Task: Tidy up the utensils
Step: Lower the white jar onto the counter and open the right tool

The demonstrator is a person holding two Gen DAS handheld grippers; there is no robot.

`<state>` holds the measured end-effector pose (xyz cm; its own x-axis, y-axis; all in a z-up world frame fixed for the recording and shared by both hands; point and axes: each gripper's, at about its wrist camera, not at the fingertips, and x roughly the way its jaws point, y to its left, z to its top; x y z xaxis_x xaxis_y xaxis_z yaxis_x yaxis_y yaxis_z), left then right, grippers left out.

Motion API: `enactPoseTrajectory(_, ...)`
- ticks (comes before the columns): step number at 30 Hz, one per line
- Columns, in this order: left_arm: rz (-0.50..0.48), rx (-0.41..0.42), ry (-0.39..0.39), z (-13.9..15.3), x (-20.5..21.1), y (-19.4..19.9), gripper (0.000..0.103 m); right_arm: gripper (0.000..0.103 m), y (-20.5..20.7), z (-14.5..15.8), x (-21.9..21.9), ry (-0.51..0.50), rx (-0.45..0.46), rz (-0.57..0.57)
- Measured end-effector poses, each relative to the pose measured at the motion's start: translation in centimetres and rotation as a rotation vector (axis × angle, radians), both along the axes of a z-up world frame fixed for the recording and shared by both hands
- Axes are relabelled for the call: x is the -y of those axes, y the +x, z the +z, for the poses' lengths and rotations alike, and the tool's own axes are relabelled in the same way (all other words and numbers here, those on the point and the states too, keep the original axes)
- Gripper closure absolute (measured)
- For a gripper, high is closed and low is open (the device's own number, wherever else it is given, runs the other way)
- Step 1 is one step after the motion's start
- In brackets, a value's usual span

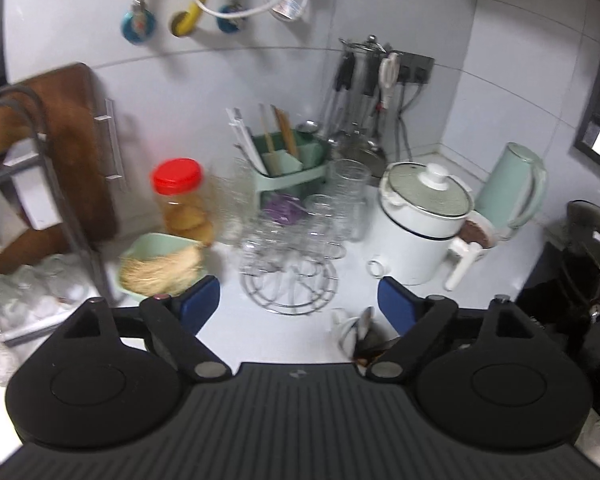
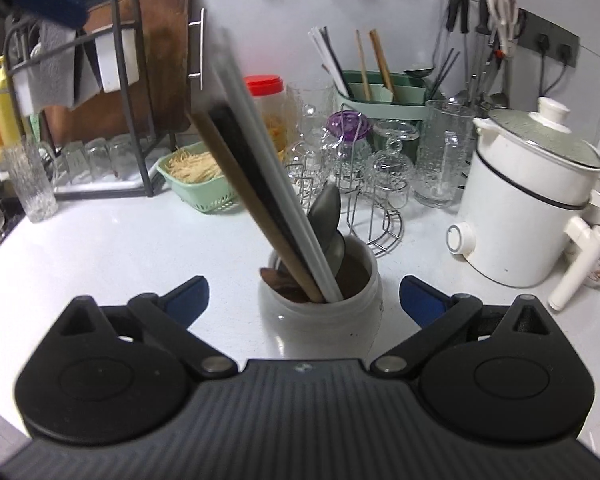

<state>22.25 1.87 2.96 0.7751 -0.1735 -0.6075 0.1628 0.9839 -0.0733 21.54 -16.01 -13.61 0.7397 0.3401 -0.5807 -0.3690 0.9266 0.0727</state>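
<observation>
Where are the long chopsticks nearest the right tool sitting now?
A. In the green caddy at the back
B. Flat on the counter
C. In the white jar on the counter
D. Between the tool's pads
C: the chopsticks stand slanted in the white jar beside a spoon, and the right tool is open, its pads clear of them.

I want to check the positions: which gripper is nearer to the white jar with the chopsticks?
Right. The right gripper has the jar between its open jaws; the left gripper is behind it, jar at lower right.
</observation>
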Motion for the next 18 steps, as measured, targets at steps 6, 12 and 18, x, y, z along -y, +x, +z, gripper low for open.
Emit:
enactPoseTrajectory(6,0.091,0.044,-0.003,1.5,-0.8,-2.9,0.007,0.000,-2.5,3.5,1.4,0.026,-0.007,0.001)
enactPoseTrajectory(12,0.199,0.073,0.003,2.3,1.0,-7.0,0.005,0.000,-4.6,7.1,4.4,0.088,0.032,0.035)
enactPoseTrajectory(18,0.279,0.071,-0.009,2.1,3.6,-11.3,0.003,0.000,-7.0,10.1,7.5,0.095,0.079,0.083)
